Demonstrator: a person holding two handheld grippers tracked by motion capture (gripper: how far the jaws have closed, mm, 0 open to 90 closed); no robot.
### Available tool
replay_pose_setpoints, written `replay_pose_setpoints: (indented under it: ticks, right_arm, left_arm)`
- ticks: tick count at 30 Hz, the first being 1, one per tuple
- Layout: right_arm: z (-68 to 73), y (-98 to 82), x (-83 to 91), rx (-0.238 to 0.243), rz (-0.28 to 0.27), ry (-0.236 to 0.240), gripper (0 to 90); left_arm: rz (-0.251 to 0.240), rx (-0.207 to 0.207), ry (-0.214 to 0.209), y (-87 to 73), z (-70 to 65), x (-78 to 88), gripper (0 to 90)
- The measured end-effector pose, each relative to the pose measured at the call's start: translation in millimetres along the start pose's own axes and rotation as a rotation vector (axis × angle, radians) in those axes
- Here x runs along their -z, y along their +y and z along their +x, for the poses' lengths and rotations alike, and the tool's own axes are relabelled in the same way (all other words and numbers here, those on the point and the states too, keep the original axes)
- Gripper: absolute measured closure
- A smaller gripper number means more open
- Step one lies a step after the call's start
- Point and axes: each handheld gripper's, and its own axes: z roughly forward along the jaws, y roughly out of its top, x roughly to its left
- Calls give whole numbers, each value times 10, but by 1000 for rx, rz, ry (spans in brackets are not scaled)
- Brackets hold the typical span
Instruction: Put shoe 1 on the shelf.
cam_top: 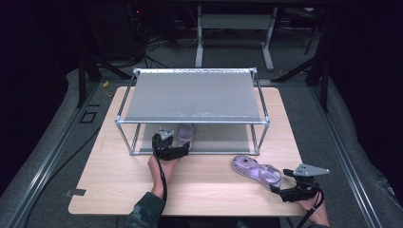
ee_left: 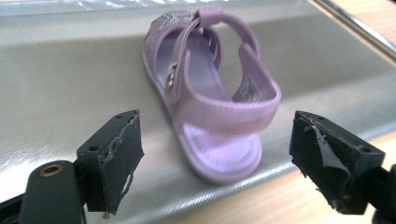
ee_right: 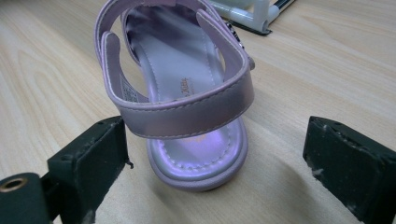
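Both claws stand with their jaws apart, each facing the heel of a purple sandal without touching it. Left claw (cam_top: 175, 142) sits at the near edge of the rack's lower shelf (ee_left: 56, 70), and in the left gripper view its two black jaws flank the heel end of the sandal on the shelf (ee_left: 210, 93), with clear space on either side; nothing is clamped. That sandal stands upright on its sole on the grey shelf, toe pointing far, heel strap nearest the claw, close to the shelf's near rim. Right claw (cam_top: 278, 183) rests low over the bench (cam_top: 209, 185) near its near right corner, held by a hand (cam_top: 313, 206) coming in from the bottom edge. Its jaws are also wide, set on both sides of the heel of the second sandal (ee_right: 182, 93), which lies sole down on the wooden bench top; the strap arches up between the jaws but the pads do not press it. From the high view this second sandal lies slanted, toe toward the far left, heel toward the near right, just in front of the rack's near right leg. Outward from these, the metal rack (cam_top: 192, 95) with its grey top shelf stands at the far middle of the bench. Beyond it, dark floor and the legs of a white frame (cam_top: 233, 38) lie at the far side.
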Motion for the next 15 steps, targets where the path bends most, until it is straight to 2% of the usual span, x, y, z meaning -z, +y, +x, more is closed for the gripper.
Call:
replay_pose_setpoints:
  ticks: [5,15]
  right_arm:
    - [4,-2,5,6,-5,-8,62]
    - [5,-2,4,5,-5,-9,61]
  left_arm:
    - [24,-27,-9,-48,59,140,149]
    - [60,-50,-41,-133,107,340,79]
